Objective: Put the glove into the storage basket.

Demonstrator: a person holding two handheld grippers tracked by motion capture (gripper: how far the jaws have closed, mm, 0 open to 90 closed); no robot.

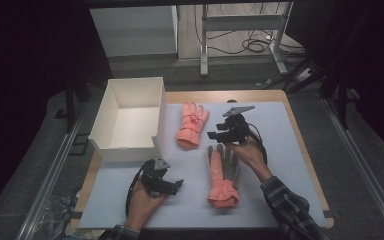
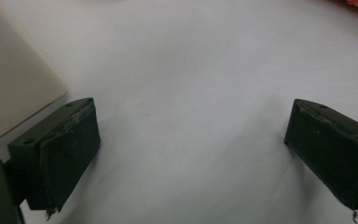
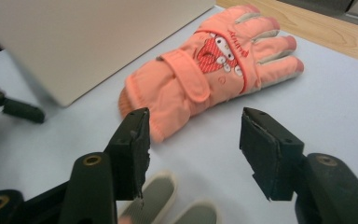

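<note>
Two orange winter gloves lie on a pale blue mat (image 1: 285,150). The far glove (image 1: 192,125) lies back up, with a cartoon patch and a strap (image 3: 205,74). The near glove (image 1: 223,175) lies palm up, grey fingers pointing away, and its fingertips (image 3: 161,191) sit just below my right gripper's jaws. My right gripper (image 1: 213,135) hovers above those fingertips, open (image 3: 193,140), with nothing between the jaws, and it faces the far glove. My left gripper (image 1: 176,185) rests low on the mat at the near left, open (image 2: 191,149) and holding nothing.
An open white box (image 1: 125,149) stands at the mat's far left corner, and its wall (image 2: 9,88) is close to my left gripper. The box side (image 3: 84,42) is beyond the far glove. The wooden table edge (image 1: 300,145) borders the mat on the right.
</note>
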